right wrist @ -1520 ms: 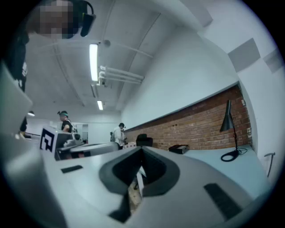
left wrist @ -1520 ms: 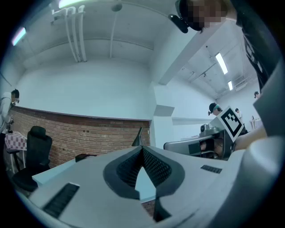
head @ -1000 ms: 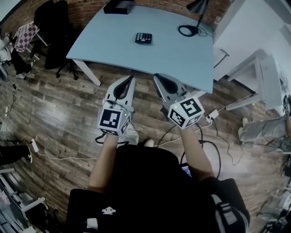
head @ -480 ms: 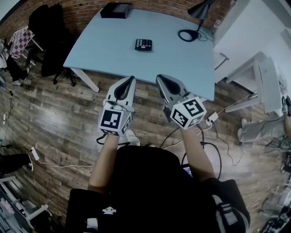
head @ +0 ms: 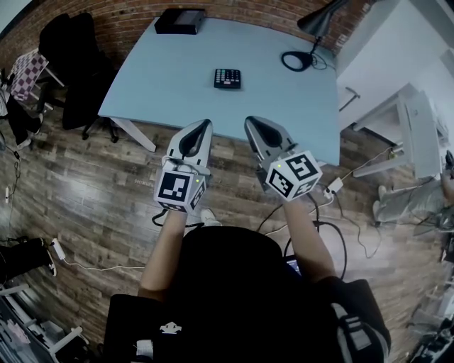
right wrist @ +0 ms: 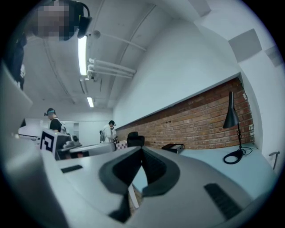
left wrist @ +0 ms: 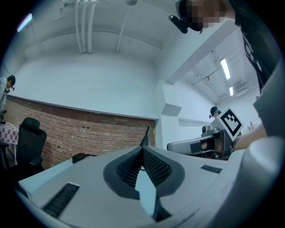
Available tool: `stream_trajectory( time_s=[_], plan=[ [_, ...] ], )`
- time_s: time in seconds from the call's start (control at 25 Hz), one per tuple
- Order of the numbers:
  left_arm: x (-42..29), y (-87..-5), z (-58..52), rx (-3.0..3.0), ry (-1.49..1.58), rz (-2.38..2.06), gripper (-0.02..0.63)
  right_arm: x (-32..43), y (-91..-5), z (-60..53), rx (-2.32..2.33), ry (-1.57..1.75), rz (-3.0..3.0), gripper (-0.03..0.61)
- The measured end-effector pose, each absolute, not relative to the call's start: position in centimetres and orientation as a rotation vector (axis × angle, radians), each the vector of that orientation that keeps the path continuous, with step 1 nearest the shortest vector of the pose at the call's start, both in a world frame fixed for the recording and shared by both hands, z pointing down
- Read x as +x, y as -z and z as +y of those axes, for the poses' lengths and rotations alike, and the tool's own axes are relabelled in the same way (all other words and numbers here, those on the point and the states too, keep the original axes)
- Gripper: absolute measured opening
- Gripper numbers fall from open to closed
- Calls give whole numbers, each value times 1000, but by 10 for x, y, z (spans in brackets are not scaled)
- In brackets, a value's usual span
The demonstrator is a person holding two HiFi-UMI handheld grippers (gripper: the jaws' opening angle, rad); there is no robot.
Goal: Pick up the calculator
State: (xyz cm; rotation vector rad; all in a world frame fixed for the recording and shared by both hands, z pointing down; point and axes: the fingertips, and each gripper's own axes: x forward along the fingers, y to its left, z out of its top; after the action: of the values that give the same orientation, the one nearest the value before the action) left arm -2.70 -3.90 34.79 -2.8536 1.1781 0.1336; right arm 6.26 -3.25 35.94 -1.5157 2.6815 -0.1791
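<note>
Both tools are pressed together with nothing in them, the left tool (head: 205, 123) and right tool (head: 249, 121) side by side at the near edge of the worktop (head: 170, 67). The calculator (head: 227, 78) lies flat further out, mid-worktop, well apart from both, with a lamp (head: 313, 37) at the far right.

I count one table (head: 184, 71) carrying one calculator (head: 228, 78), one lamp (head: 320, 19) and one black box (head: 180, 21). One white desk (head: 418, 127). Two grippers: left gripper (head: 206, 123), right gripper (head: 250, 120).
</note>
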Motion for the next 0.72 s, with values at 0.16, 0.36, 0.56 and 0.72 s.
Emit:
stream_trajectory(
  time_s=[0.16,0.36,0.56,0.72],
  plan=[
    [-36,-349,-58,-2861,-130,1166,3,58,-359,-52,-1549,182,2663,3],
    [-45,-352,-76,-2885,-138,1143,3,49,-359,-69,-1585,182,2653,3],
    [-52,-354,-89,-2903,-157,1108,3,42,-360,-83,-1624,176,2638,3],
    [-62,-361,-96,-2918,-155,1114,3,36,-365,-91,-1644,188,2632,3]
  ],
)
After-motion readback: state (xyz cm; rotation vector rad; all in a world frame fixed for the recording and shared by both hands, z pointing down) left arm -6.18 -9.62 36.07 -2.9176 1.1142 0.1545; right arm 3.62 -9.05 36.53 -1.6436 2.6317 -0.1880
